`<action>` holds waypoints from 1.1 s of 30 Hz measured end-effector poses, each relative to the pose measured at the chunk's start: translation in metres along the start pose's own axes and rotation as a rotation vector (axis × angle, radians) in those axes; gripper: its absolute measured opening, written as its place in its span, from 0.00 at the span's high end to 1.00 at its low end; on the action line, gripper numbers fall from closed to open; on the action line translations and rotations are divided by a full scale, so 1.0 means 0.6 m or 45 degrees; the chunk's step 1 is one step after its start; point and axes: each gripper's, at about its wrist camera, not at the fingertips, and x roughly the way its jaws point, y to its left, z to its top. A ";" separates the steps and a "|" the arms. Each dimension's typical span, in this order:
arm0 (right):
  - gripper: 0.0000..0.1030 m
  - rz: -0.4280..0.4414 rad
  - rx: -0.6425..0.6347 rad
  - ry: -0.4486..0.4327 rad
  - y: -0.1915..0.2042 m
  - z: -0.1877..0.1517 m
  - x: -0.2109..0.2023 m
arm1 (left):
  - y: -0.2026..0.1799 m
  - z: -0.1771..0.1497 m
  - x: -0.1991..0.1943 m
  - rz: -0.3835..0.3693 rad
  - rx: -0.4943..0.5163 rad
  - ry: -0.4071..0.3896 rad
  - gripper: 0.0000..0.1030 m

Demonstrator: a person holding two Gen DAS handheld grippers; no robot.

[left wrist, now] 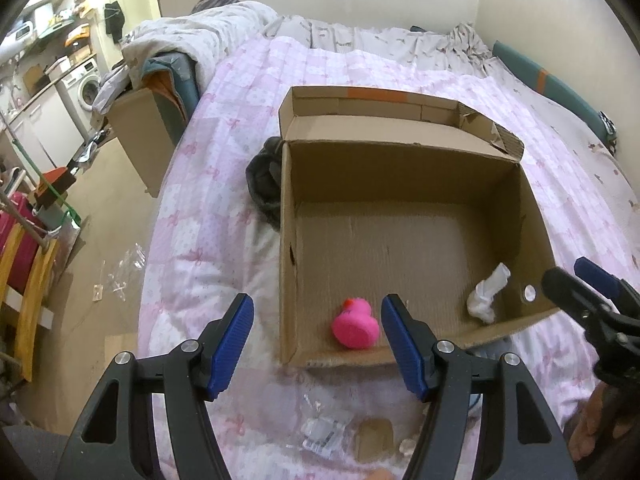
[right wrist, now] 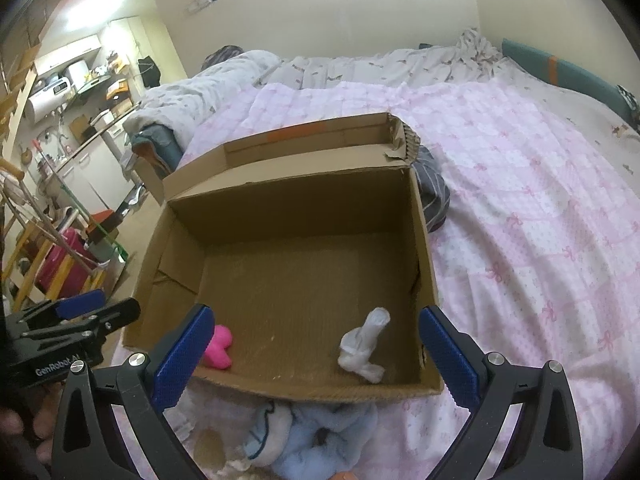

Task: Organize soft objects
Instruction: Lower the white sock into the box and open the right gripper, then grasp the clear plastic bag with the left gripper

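An open cardboard box (left wrist: pixel 404 168) (right wrist: pixel 288 200) lies on the pink quilt. On its floor near the front wall are a pink rubber duck (left wrist: pixel 354 328) (right wrist: pixel 218 346) and a white rolled cloth (left wrist: pixel 486 296) (right wrist: pixel 364 344). My left gripper (left wrist: pixel 316 312) (right wrist: pixel 104 308) hovers open above the box's front left corner, holding nothing. My right gripper (right wrist: pixel 316 316) (left wrist: pixel 576 280) stands open over the front wall, also empty. A light blue plush (right wrist: pixel 312 432) lies on the quilt just in front of the box, under the right gripper.
A dark garment (left wrist: pixel 264 184) lies against the box's left side and a grey striped one (right wrist: pixel 432 196) at its far right corner. Clear plastic packets (left wrist: pixel 320 436) lie on the quilt in front. The bed's left edge drops to the floor, where another cardboard box (left wrist: pixel 140 136) stands.
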 end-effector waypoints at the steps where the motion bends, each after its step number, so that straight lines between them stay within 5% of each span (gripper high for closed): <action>1: 0.00 0.009 -0.002 -0.002 0.003 -0.001 -0.006 | 0.003 -0.003 -0.005 -0.003 -0.009 0.005 0.38; 5: 0.00 0.089 0.078 0.006 0.002 -0.011 -0.032 | 0.017 -0.014 -0.028 -0.009 -0.035 -0.021 0.38; 16: 0.00 0.083 0.061 0.014 0.007 -0.061 -0.081 | 0.080 -0.073 -0.056 -0.029 -0.158 -0.001 0.38; 25: 0.00 0.068 0.152 0.051 -0.011 -0.089 -0.076 | 0.107 -0.116 0.016 -0.122 -0.308 0.295 0.38; 33: 0.00 0.080 0.163 0.075 -0.012 -0.095 -0.071 | 0.058 -0.155 0.118 -0.173 -0.274 0.611 0.44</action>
